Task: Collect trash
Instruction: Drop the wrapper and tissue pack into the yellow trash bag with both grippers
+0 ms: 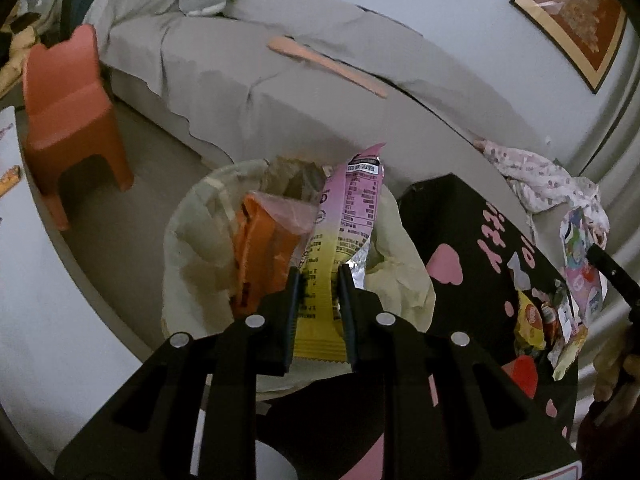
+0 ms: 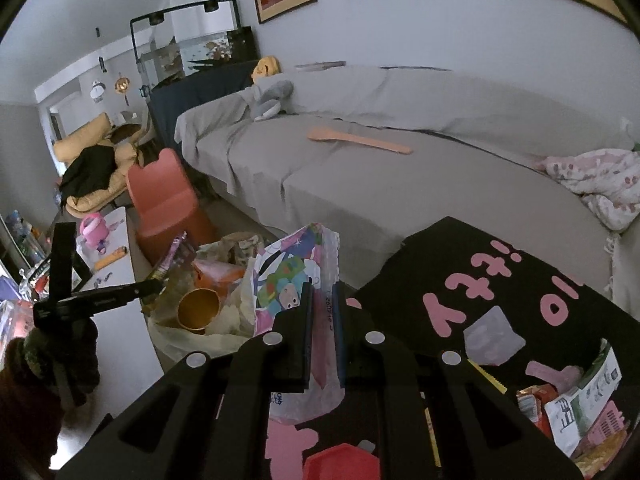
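My left gripper [image 1: 319, 276] is shut on a pink and yellow snack wrapper [image 1: 352, 216] and holds it over the lined trash bin [image 1: 192, 216], which holds an orange pack [image 1: 260, 248]. My right gripper [image 2: 322, 292] is shut on a cartoon-printed plastic wrapper [image 2: 288, 272], just right of the bin [image 2: 180, 332]; an orange cup [image 2: 199, 308] lies in it. The left gripper also shows in the right wrist view [image 2: 150, 288] over the bin. More wrappers lie on the black table [image 1: 452, 216] at its right edge [image 1: 536, 320], also seen low right in the right wrist view [image 2: 576, 412].
A grey sofa [image 2: 400, 184] with a pink wooden paddle [image 2: 356, 142] stands behind the table [image 2: 460, 256]. A red child's chair [image 1: 68, 112] stands left of the bin. A white bench [image 2: 116, 240] with toys is at the left. A red lid [image 2: 340, 460] lies near the table's front.
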